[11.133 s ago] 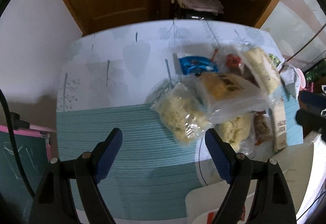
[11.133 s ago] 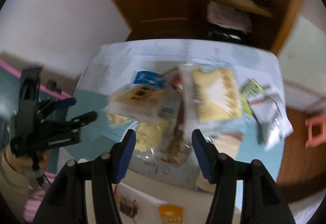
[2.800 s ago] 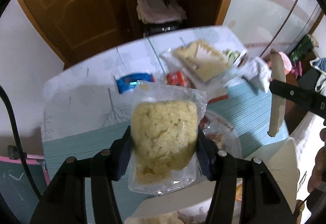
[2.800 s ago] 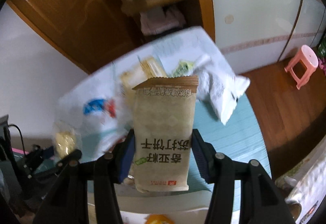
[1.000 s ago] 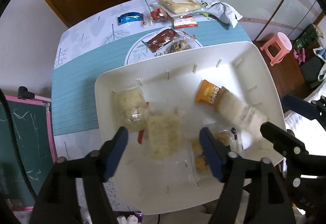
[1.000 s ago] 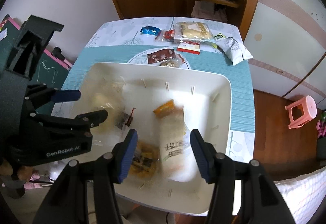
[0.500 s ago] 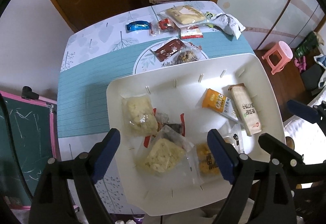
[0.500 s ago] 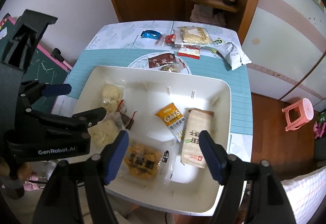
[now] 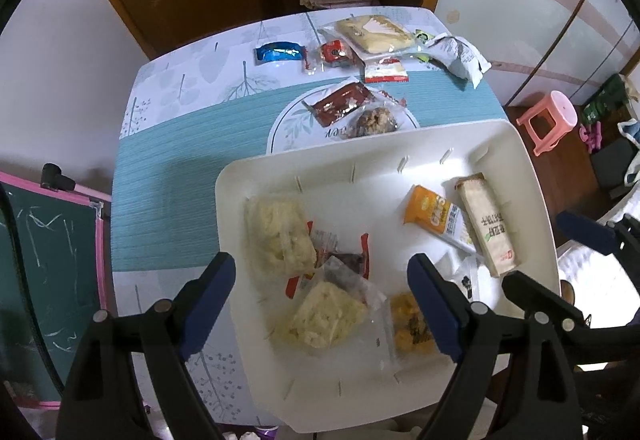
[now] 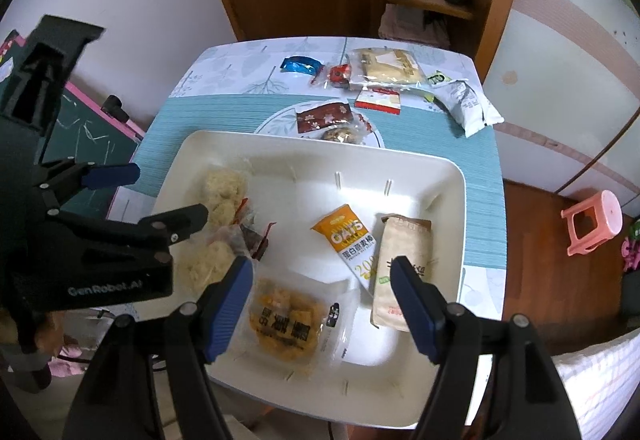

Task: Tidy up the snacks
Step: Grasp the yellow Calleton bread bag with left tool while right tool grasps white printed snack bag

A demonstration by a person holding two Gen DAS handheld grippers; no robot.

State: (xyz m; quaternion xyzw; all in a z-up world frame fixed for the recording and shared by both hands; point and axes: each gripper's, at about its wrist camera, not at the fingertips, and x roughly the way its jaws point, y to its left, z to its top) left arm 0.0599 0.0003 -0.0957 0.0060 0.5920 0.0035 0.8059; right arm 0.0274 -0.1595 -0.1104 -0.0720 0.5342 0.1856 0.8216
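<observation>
A white tray (image 9: 380, 167) (image 10: 400, 163) sits at the table's near edge and holds several snacks: two clear bags of pale puffed snack (image 9: 280, 236) (image 9: 320, 316), an orange oats bar (image 9: 434, 215) (image 10: 352, 240), a beige cracker pack (image 9: 488, 228) (image 10: 404, 268) and a bag of yellow pieces (image 10: 284, 324). My left gripper (image 9: 320, 296) is open and empty above the tray's left part. My right gripper (image 10: 322, 304) is open and empty above the tray's near part. The left gripper also shows in the right wrist view (image 10: 160, 195).
More snacks lie on the far table: a blue wrapper (image 9: 280, 51), a red candy (image 9: 334, 51), a large pale pack (image 9: 374, 33), a grey-white bag (image 9: 456, 57), and a dark red packet (image 9: 340, 103) on a round plate (image 9: 288, 123). A pink stool (image 10: 592, 224) stands right.
Both grippers have let go of their snacks into the tray and opened. Over the last half second both have drawn slightly closer to the tray.
</observation>
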